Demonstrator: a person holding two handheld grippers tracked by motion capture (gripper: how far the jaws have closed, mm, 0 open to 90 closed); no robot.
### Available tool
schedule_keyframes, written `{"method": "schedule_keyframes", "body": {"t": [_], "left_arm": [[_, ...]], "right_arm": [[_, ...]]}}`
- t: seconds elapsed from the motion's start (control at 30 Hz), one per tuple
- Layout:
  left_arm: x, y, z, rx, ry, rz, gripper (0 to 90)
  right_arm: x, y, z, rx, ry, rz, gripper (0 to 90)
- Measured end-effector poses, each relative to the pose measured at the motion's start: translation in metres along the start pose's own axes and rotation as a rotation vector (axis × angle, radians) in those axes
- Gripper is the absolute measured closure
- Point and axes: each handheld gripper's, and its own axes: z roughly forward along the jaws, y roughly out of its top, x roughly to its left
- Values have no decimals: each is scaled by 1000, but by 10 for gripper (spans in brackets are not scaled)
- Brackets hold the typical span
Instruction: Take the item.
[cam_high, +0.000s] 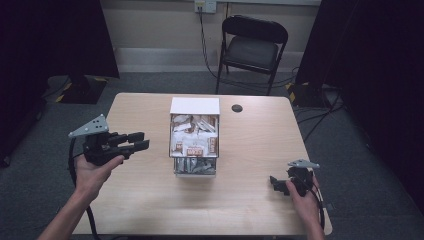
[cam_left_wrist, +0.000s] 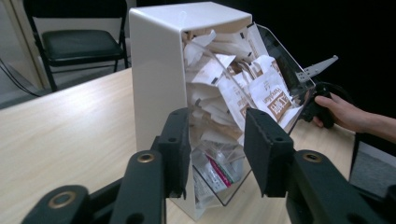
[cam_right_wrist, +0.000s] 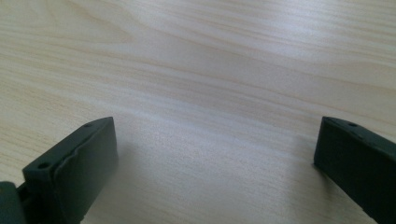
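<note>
Left tongs beside packet dispenser, apart.

A recording lab or studio room, not a home: black curtains hang on both sides, well behind the left gripper and right gripper; grey carpet surrounds one pale wooden table. Beyond the table stands a black folding chair; a cable drops from a wall socket past it; yellow-black hazard tape marks stand bases.
</note>
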Motion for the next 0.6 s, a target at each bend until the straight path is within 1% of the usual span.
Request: {"method": "schedule_keyframes", "body": {"t": [0.07, 0.1, 0.13, 0.2, 0.23, 0.3, 0.37, 0.43, 0.47, 0.53, 0.57, 0.6], "left_arm": [[-4, 4, 2, -19, -30, -3, 564], [-8, 8, 5, -30, -34, 3, 565], [-8, 8, 5, -30, -34, 3, 566], [-12, 11, 9, -46, -33, 13, 565], [-13, 13, 11, -54, -33, 12, 563], [-16, 17, 16, -67, -41, 19, 556], [-18, 21, 21, -64, -49, 27, 555], [-20, 25, 28, -62, -73, 20, 563], [-22, 27, 31, -45, -69, 14, 574], [-25, 31, 38, -30, -73, 29, 611], [-27, 33, 42, -11, -53, 34, 646], [-28, 35, 45, -19, -56, 36, 648]], "right_arm": [[0, 0, 0, 1, -1, 0, 0], [0, 0, 0, 0, 0, 0, 0], [0, 0, 0, 0, 0, 0, 0], [0, 0, 0, 0, 0, 0, 0], [0, 0, 0, 0, 0, 0, 0], [0, 0, 0, 0, 0, 0, 0], [0, 0, 0, 0, 0, 0, 0], [0, 0, 0, 1, 0, 1, 0], [0, 0, 0, 1, 0, 1, 0], [0, 0, 0, 1, 0, 1, 0], [0, 0, 0, 1, 0, 1, 0], [0, 0, 0, 1, 0, 1, 0]]}}
